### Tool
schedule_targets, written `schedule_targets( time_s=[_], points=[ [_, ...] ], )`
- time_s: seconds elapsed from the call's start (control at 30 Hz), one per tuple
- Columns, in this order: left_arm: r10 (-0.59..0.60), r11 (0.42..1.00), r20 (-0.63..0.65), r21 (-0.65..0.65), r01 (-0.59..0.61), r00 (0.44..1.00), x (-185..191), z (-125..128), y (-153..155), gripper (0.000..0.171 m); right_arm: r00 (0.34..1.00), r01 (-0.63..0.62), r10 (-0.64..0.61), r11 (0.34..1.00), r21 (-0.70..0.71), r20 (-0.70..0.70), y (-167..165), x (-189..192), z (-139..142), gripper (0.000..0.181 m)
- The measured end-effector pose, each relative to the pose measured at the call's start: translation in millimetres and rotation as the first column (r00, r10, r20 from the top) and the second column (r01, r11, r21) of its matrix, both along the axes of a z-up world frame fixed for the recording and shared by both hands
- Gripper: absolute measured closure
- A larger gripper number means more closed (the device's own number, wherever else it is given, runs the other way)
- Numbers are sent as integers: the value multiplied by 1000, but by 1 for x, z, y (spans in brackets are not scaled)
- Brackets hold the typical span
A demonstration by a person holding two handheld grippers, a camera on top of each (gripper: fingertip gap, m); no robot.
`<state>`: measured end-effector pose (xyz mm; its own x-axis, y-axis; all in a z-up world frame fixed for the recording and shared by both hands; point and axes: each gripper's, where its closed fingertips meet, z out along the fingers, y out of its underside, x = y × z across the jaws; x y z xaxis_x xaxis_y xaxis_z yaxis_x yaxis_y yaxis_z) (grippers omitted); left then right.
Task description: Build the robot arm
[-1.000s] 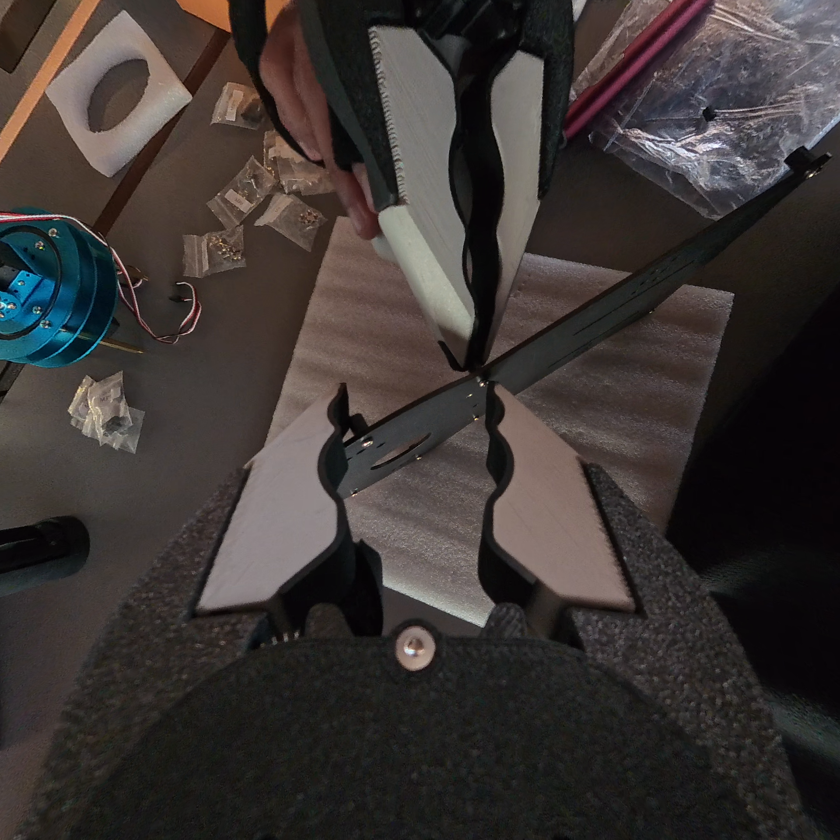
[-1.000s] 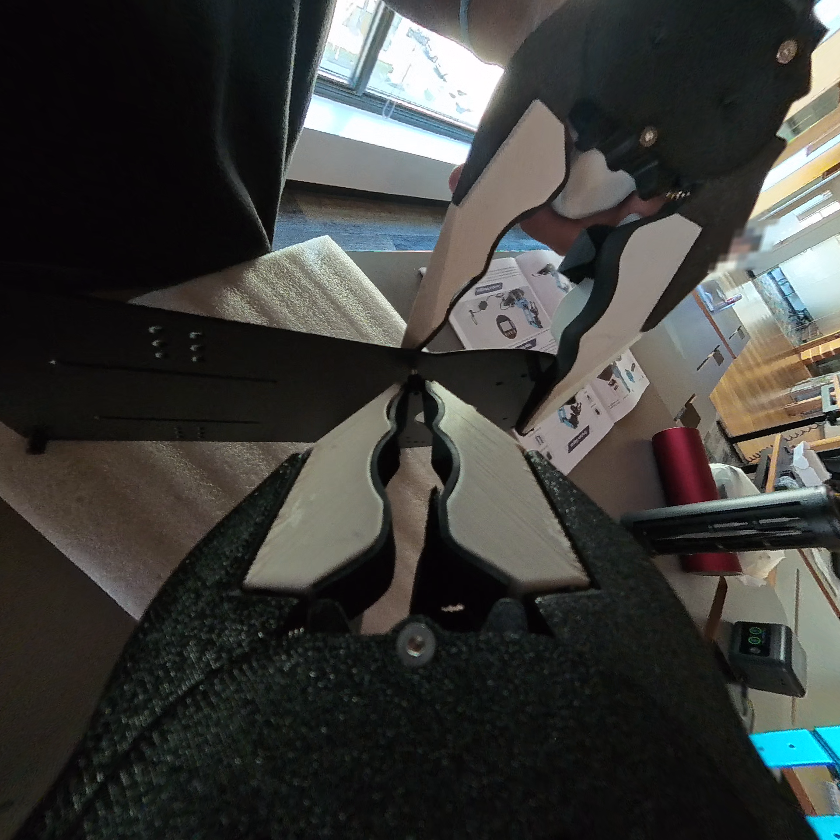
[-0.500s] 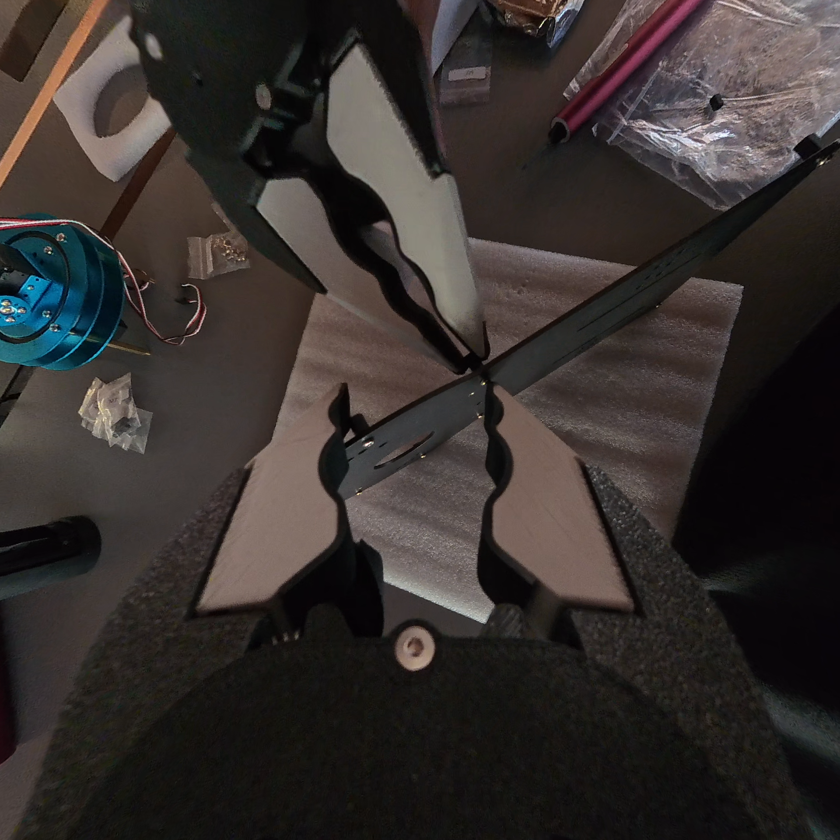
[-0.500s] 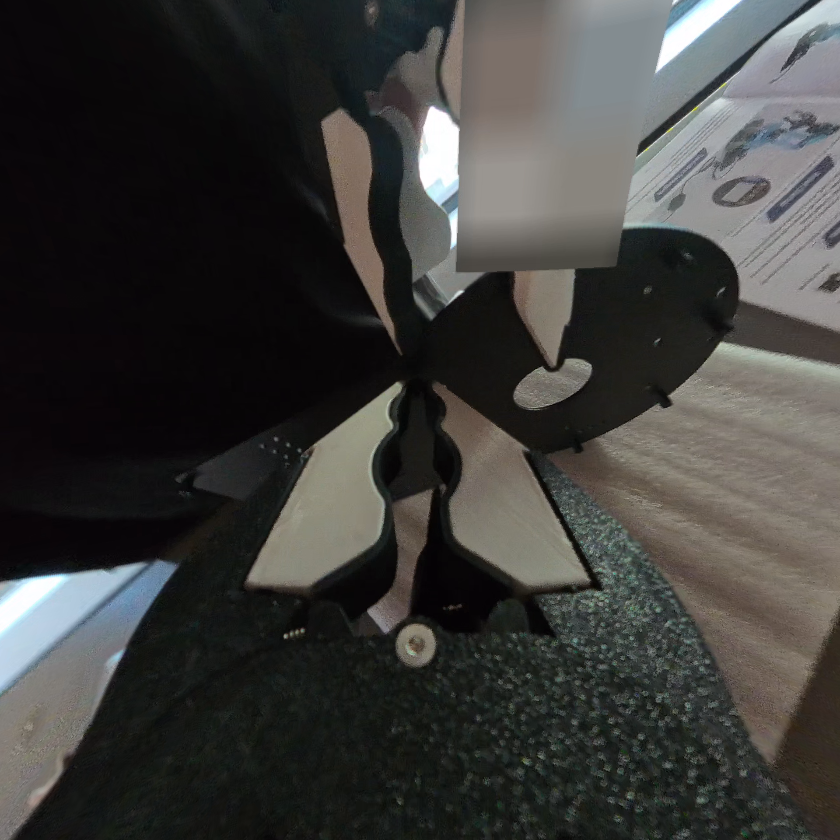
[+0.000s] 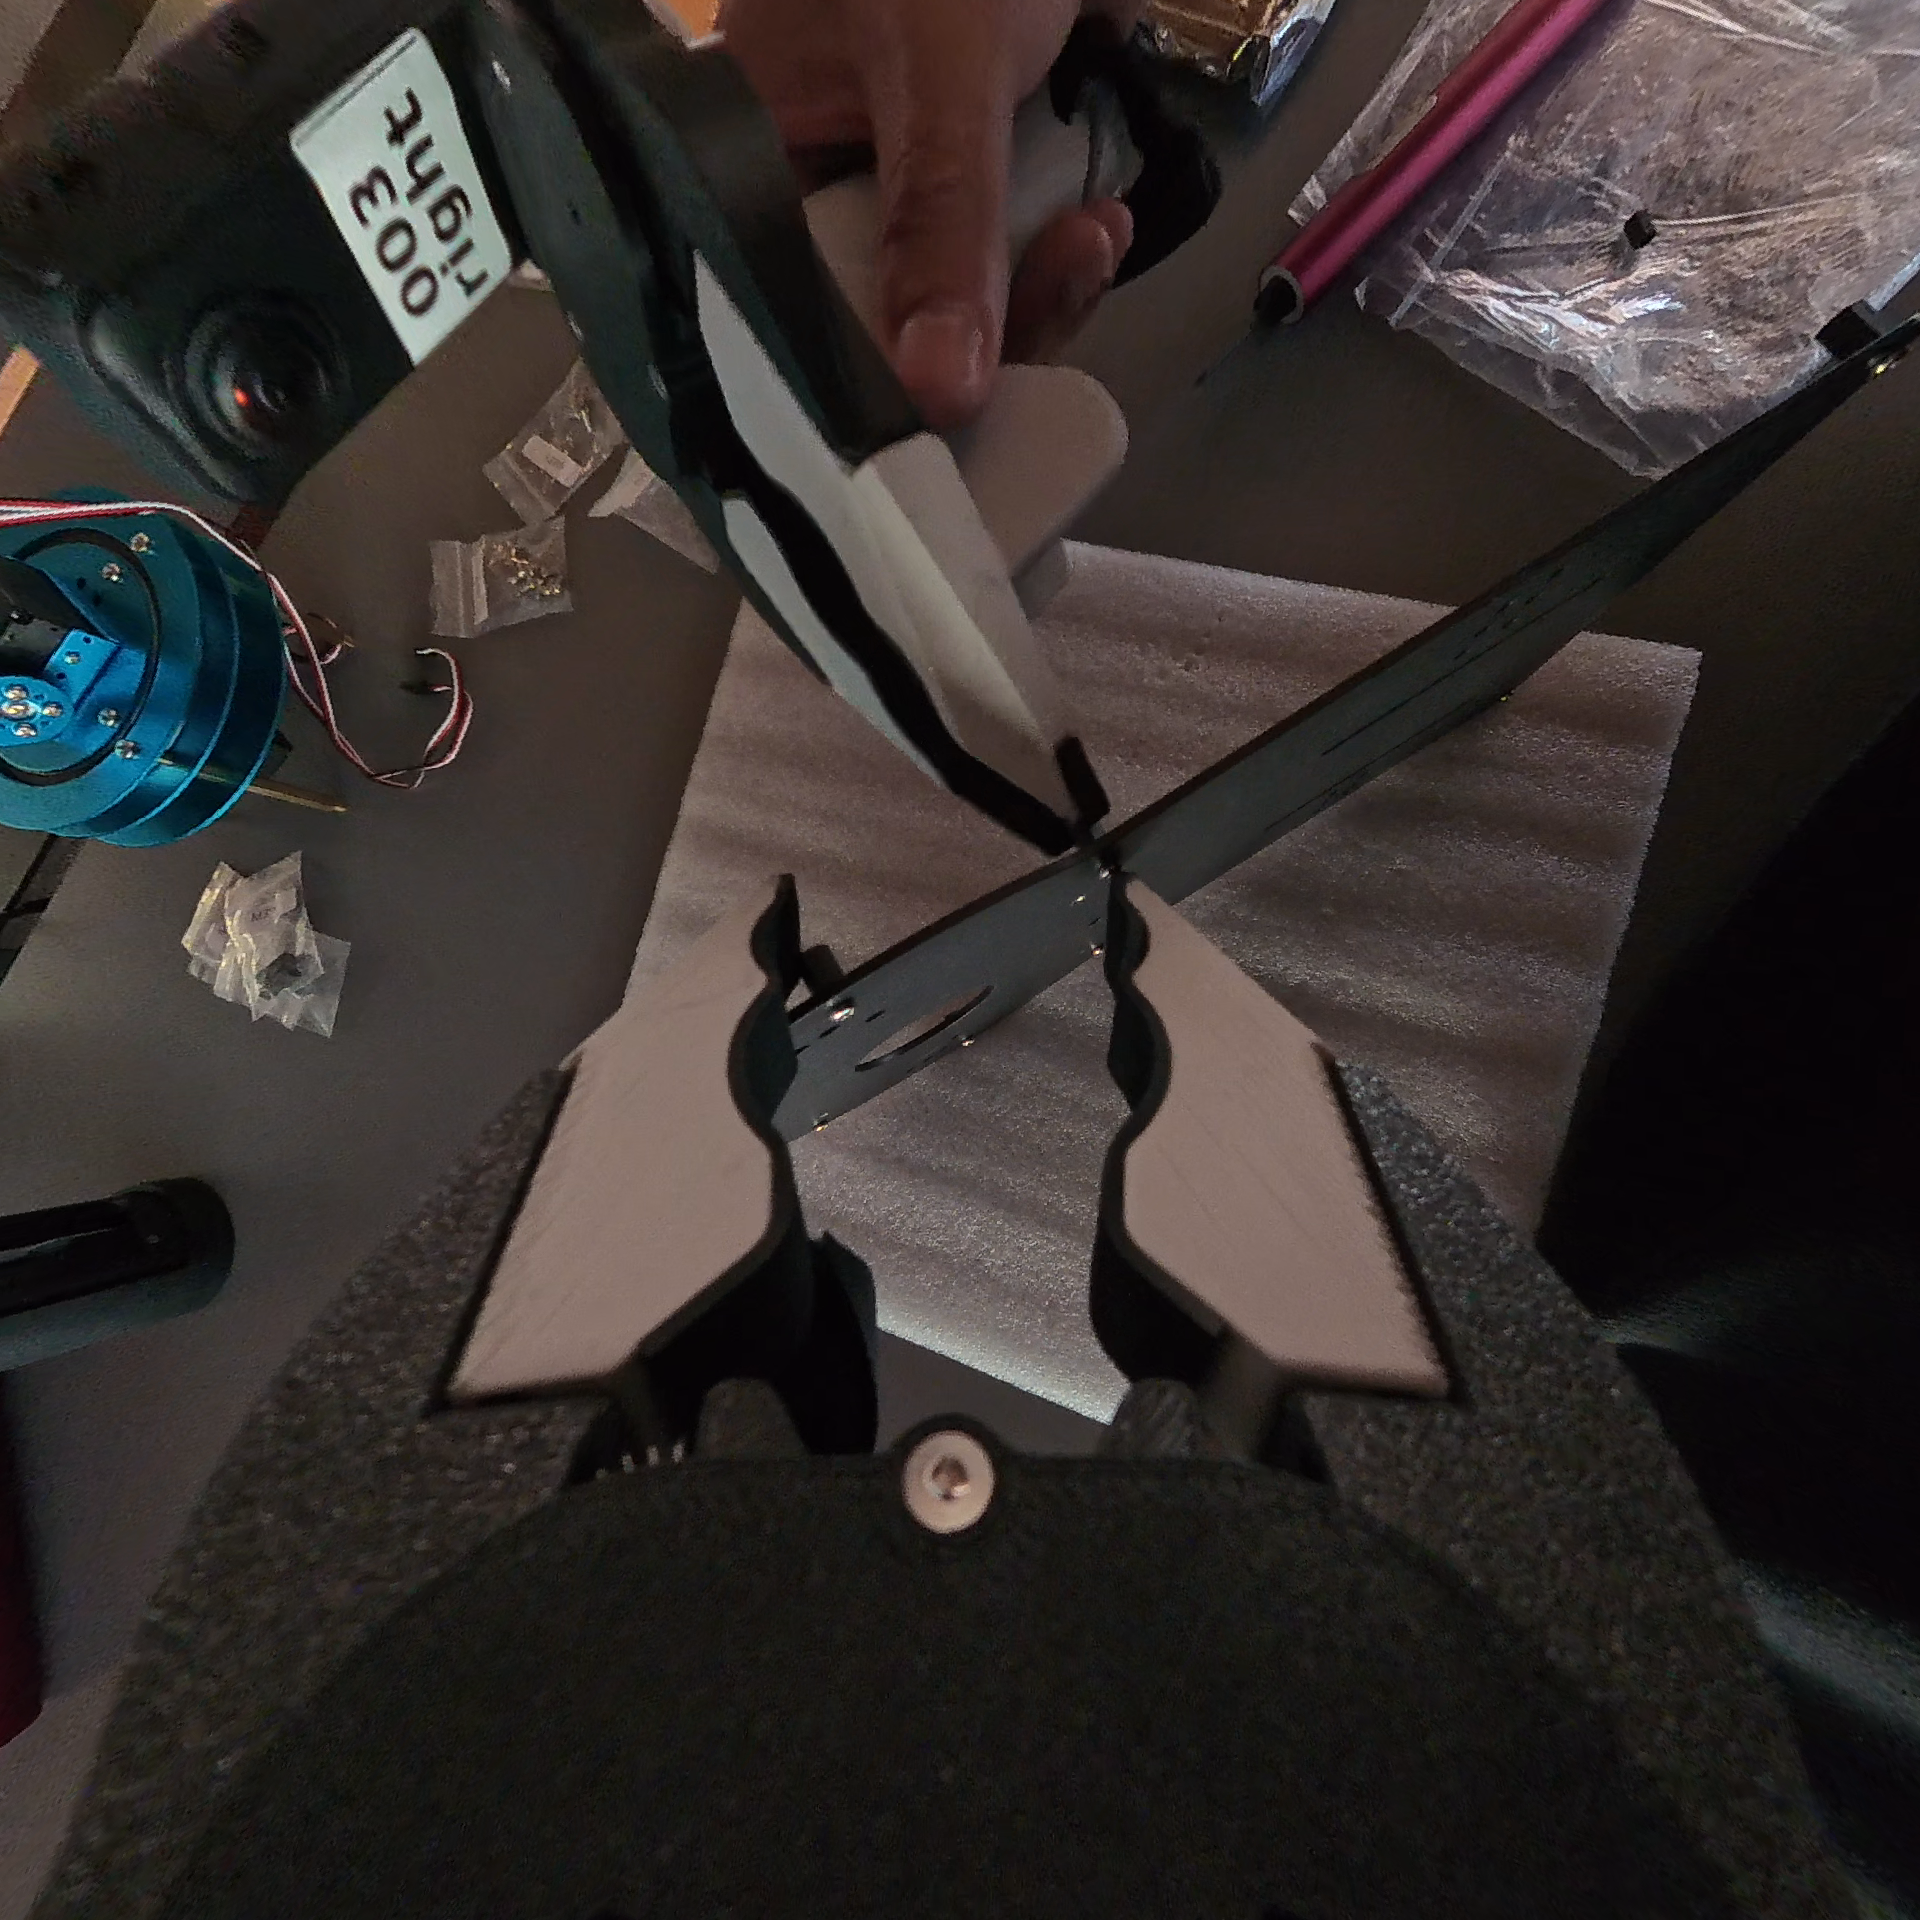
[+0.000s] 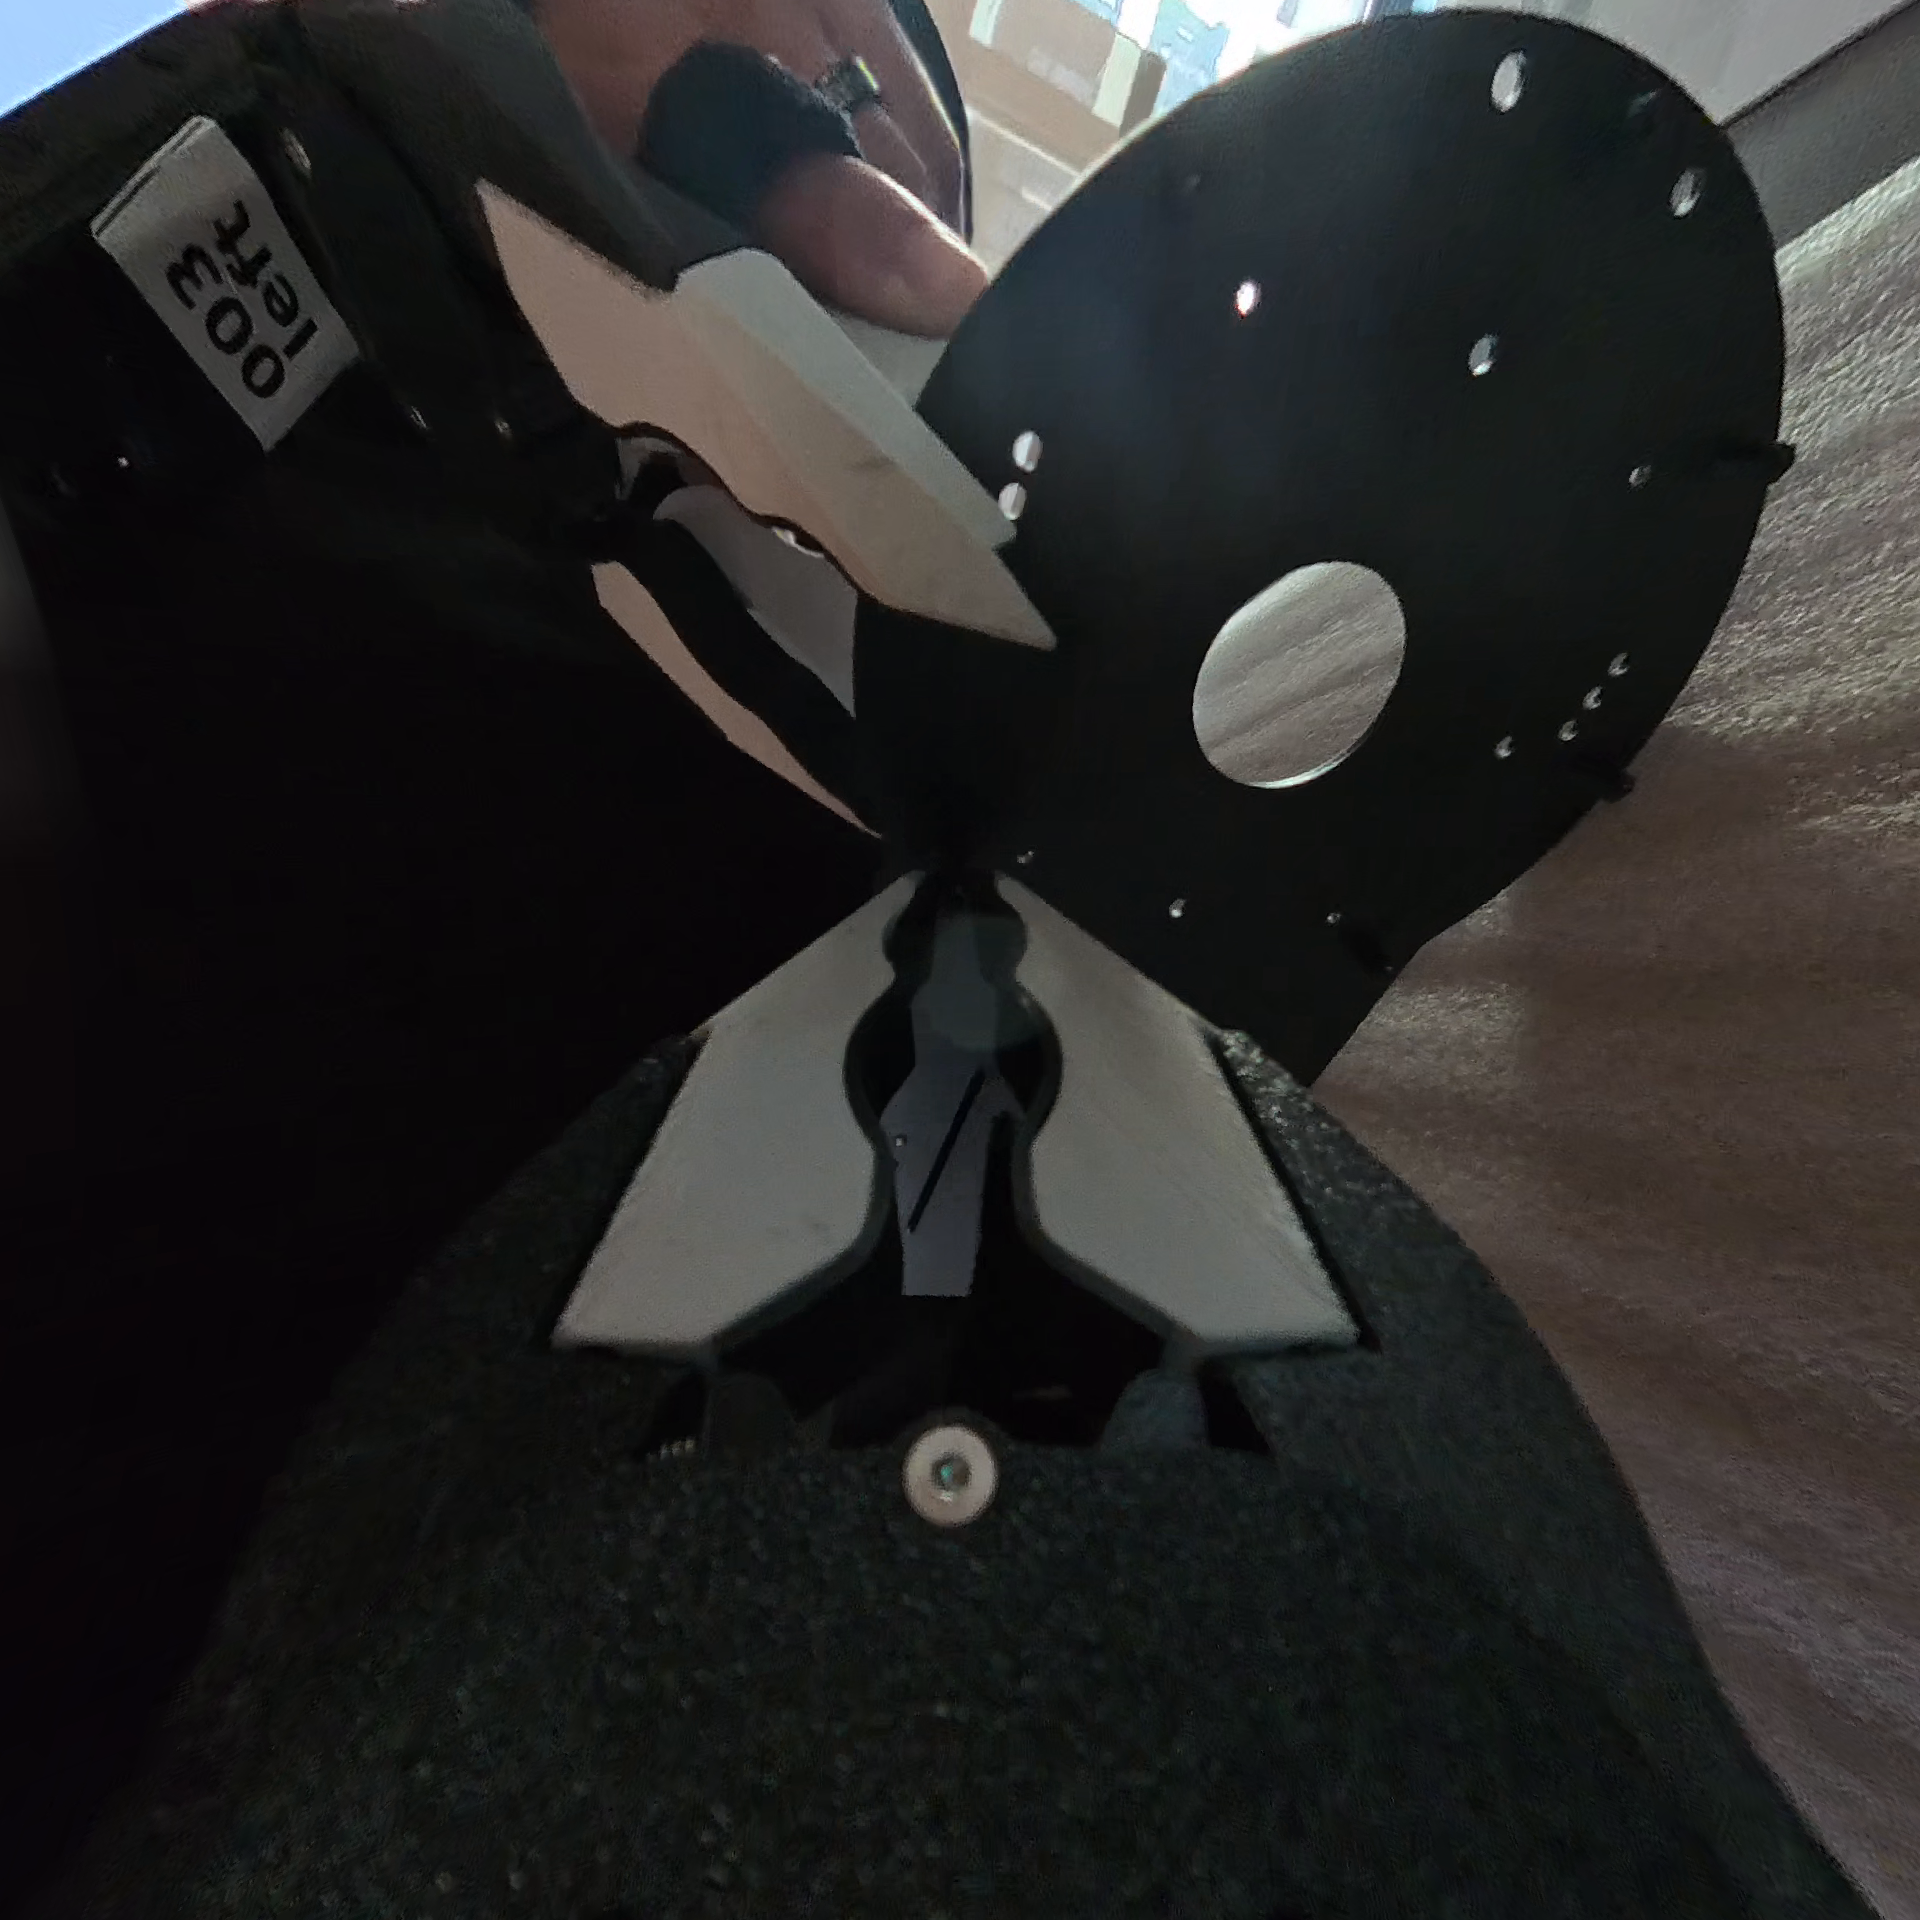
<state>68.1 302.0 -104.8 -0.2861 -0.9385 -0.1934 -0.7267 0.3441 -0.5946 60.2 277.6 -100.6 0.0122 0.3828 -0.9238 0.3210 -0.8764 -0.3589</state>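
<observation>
On the left of the left wrist view a blue metal turntable [image 5: 114, 675] with red and white wires sits on the bench [image 5: 520, 1039], with small bags of screws [image 5: 499, 582] near it. In the middle a sheet of white foam [image 5: 1299, 935] lies under a black plate [image 5: 1351, 727], which is held tilted, edge-on to this camera. The left claw [image 5: 945, 914] stands with its jaws wide apart around the plate's rounded end; the plate's edge touches the right fingertip, and whether the left one bears on it I cannot tell. The right claw [image 5: 1060, 810] comes down from above, its jaws together on the plate's edge, with a hand [image 5: 914, 177] behind it. To the right lie a pink tube [image 5: 1403, 187] and a clear plastic bag [image 5: 1662, 208].

The right wrist view shows the plate's flat, round, drilled end [image 6: 1351, 468] beyond the right claw [image 6: 951, 883].

A thin edge pinch looks weak: the long plate could pivot or slip out onto the foam.
</observation>
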Motion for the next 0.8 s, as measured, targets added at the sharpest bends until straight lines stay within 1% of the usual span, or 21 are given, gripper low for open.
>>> schedule_targets(
  time_s=[0.07,0.13,0.2,0.23,0.3,0.33,0.4,0.47,0.5,0.53,0.57,0.63,0.73,0.8],
  points=[
    [0,1000,-2,1,0,1000,0,0,0,112,1000,23,-22,998,57,-17,3,1,2,158],
    [-1,1000,-2,1,1,1000,-1,0,0,112,998,51,-43,987,149,-54,6,6,8,153],
    [-1,1000,-3,1,1,1000,-1,0,0,113,993,83,-56,958,276,-105,7,12,18,140],
    [-1,1000,-3,2,1,1000,-1,0,0,113,987,96,-46,938,334,-154,3,13,27,134],
    [-2,1000,-3,1,2,1000,-2,0,0,113,975,97,9,880,465,-221,-11,13,38,134],
    [-2,1000,-2,1,2,1000,-2,0,0,113,975,109,5,859,501,-221,-13,12,37,138],
    [-2,1000,-2,1,2,1000,-2,0,0,113,969,130,6,837,532,-247,-15,9,35,132],
    [-2,1000,-2,1,2,1000,-1,0,0,113,950,215,-42,807,550,-310,-8,11,36,137],
    [-2,1000,-2,2,2,1000,-1,0,0,113,940,241,-56,808,538,-337,-8,13,37,139],
    [-3,1000,-3,1,3,1000,-1,0,0,113,933,236,-45,825,513,-357,-11,14,36,140],
    [-3,1000,-3,1,3,1000,-1,0,0,113,926,221,-23,842,492,-377,-15,14,36,136],
    [-2,1000,-4,0,2,1000,-1,0,0,113,923,222,-14,835,504,-383,-20,8,31,119],
    [-2,1000,-5,0,2,1000,-1,0,0,113,933,228,-16,801,554,-360,-22,-1,25,118],
    [-1,1000,-7,-1,1,1000,-1,0,0,113,937,219,-15,802,556,-348,-22,-1,23,123]
  ],
)
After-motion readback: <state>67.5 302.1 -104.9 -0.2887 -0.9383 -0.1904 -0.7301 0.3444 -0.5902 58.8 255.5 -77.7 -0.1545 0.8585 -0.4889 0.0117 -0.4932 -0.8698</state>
